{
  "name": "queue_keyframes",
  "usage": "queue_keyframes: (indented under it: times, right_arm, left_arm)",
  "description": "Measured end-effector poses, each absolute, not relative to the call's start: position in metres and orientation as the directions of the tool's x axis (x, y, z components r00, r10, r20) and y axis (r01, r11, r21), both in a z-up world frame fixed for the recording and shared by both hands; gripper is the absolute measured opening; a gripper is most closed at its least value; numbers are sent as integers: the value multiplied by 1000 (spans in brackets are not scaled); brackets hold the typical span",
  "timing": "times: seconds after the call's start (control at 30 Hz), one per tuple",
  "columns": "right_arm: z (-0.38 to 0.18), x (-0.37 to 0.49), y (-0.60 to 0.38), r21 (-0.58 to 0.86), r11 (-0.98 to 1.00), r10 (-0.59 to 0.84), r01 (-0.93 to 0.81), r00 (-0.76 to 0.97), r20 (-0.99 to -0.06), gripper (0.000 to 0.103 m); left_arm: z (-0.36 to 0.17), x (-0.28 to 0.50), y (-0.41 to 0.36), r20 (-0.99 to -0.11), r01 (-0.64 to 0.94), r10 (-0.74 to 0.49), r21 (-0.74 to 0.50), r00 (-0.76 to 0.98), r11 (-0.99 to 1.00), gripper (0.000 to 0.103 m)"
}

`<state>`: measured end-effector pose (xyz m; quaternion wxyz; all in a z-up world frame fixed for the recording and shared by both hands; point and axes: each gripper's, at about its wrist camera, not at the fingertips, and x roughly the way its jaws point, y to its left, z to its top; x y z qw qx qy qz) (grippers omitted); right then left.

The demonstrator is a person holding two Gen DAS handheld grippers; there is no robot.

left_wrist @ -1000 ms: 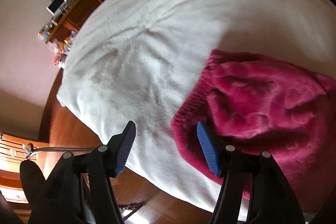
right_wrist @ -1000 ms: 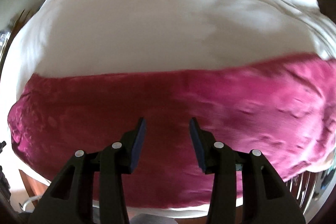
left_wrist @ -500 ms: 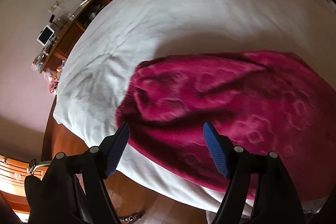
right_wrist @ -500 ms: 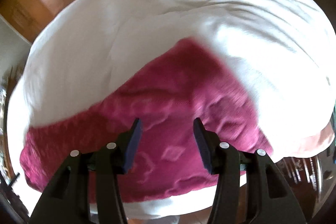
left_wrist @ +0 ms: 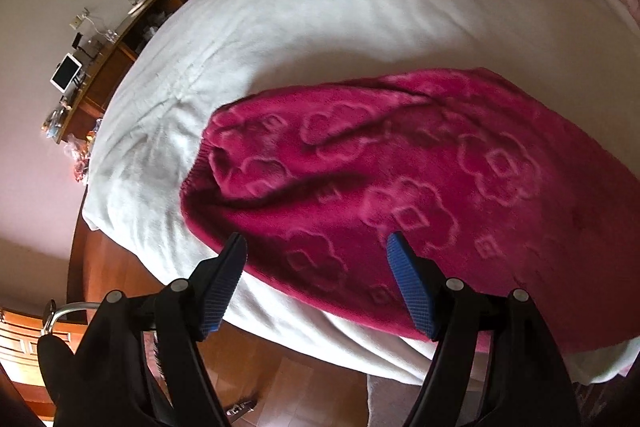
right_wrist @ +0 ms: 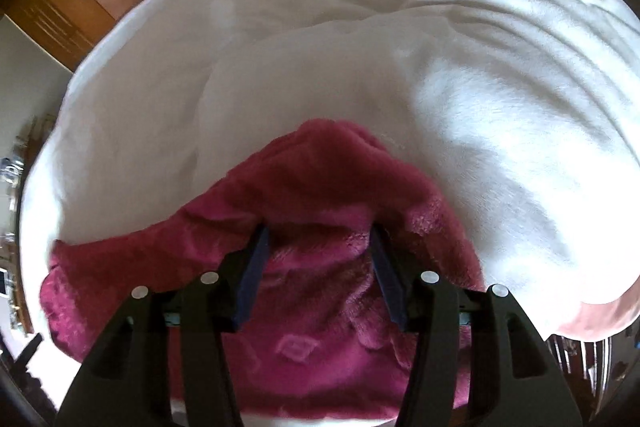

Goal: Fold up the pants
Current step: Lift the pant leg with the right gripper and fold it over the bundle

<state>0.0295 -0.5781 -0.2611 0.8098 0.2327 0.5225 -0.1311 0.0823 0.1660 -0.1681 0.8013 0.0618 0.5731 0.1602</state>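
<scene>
white fleece blanket [left_wrist: 320, 27] covers bed. magenta plush pants with embossed cloud pattern [left_wrist: 420, 179] lie across near edge, ribbed cuff at left. left gripper [left_wrist: 316, 259] wide apart, holding nothing, above near hem. right gripper [right_wrist: 318, 247] spread, tips pressed into raised fold; grip unclear. cluttered wooden shelf [left_wrist: 108, 47] far left.

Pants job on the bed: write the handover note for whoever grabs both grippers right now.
Left gripper: open, empty, hovering over the ribbed end of the magenta pants.
Right gripper: open, fingers straddling a raised hump of the pants at their other end; not clamped.
Pants lie lengthwise near the front edge of the white blanket, embossed side up, somewhat rumpled.
Done: garment laid out. I cannot tell whether a first fold is in.
Left: probably grip both ends, fold across, smooth.
</scene>
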Motion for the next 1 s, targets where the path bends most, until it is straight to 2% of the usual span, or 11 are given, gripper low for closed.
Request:
queue_keyframes:
  times: [0.17, 0.3, 0.47, 0.67, 0.77, 0.9, 1.0]
  right_arm:
    - [-231, -17, -590, 283, 842, 41, 460, 469, -882, 54]
    - [-228, -61, -603, 298, 797, 20, 525, 470, -882, 54]
    - [-256, -93, -623, 399, 685, 78, 610, 484, -872, 54]
    - [-291, -77, -624, 509, 568, 155, 647, 524, -838, 55]
    - [-304, -70, -625, 533, 523, 160, 665, 538, -828, 64]
    - [-311, -66, -623, 553, 496, 152, 669, 561, -814, 65]
    - [-310, -66, -620, 572, 499, 167, 651, 575, -801, 50]
  left_arm:
    - [-174, 78, 158, -907, -177, 306, 264, 287, 948, 73]
    - [-176, 79, 150, -913, -168, 287, 247, 288, 954, 73]
    - [-173, 80, 131, -911, -120, 264, 237, 317, 964, 73]
    - [-169, 80, 113, -908, -68, 249, 240, 338, 968, 73]
    - [-163, 78, 108, -903, -45, 248, 248, 352, 968, 73]
    - [-157, 76, 107, -897, -38, 251, 255, 364, 966, 73]
    - [-160, 73, 111, -901, -52, 255, 253, 351, 966, 73]
